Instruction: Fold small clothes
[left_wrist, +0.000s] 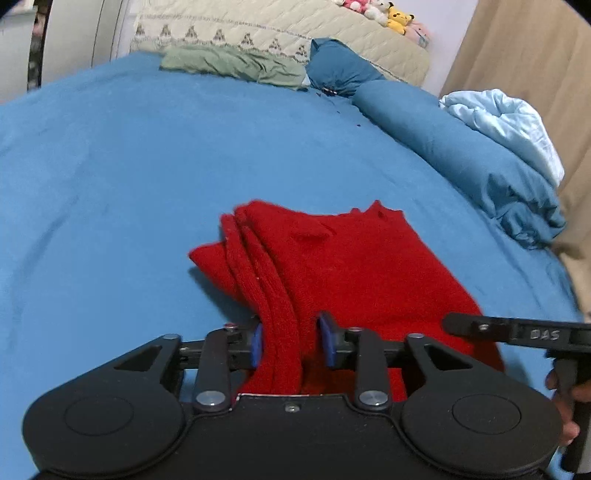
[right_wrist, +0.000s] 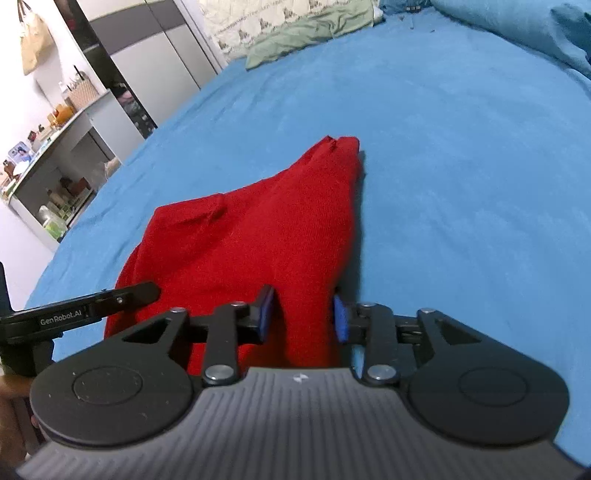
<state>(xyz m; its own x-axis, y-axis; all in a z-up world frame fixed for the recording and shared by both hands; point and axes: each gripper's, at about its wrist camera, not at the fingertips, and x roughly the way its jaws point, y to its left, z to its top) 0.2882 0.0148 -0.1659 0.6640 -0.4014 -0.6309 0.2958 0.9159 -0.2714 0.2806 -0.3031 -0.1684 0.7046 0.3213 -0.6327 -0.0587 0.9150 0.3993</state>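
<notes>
One red knitted garment (left_wrist: 332, 266) lies on the blue bed sheet (left_wrist: 110, 177), folded into several stacked layers, ridged edges showing on its left side; surface fuzzy, one small pucker on top. Two grippers in view. Left gripper (left_wrist: 294, 343): blue pads pinch a bunched fold at the garment's near left edge. Right gripper (right_wrist: 303, 317): jaws narrowed onto a raised ridge of the garment's near right edge. Beyond the garment: one green crumpled cloth (left_wrist: 236, 66), one rolled blue duvet (left_wrist: 461, 155), one pale blue quilt (left_wrist: 506, 122) farther right.
</notes>
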